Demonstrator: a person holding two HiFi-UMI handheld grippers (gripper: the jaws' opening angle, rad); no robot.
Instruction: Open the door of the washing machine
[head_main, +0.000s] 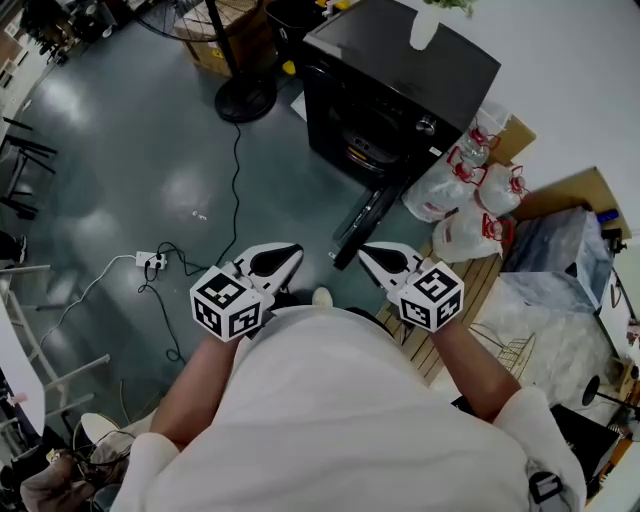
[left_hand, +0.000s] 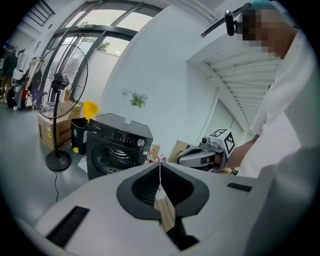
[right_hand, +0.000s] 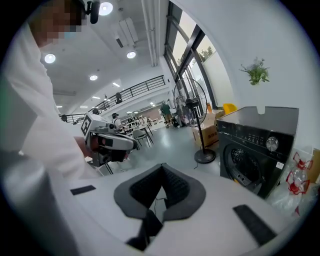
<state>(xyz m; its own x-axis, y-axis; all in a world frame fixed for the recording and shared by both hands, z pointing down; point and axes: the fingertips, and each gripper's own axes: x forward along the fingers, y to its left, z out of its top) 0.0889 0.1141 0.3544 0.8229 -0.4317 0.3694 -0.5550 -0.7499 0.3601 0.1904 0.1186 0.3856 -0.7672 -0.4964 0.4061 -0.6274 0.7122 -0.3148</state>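
Left hand-held gripper (head_main: 292, 255) and right hand-held gripper (head_main: 367, 254), clenched empty, tilt downward toward the washing machine (head_main: 400, 75).

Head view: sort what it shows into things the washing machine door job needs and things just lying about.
For the job:
- washing machine
- left gripper, shut and empty
- right gripper, shut and empty

Lying about:
- fan
- cardboard box
- plastic bags
- power strip
- wooden pallet

The white shirt (head_main: 340, 420) is short-sleeved; left tongs (head_main: 296, 250) and right tongs (head_main: 364, 250) are white, black-padded.
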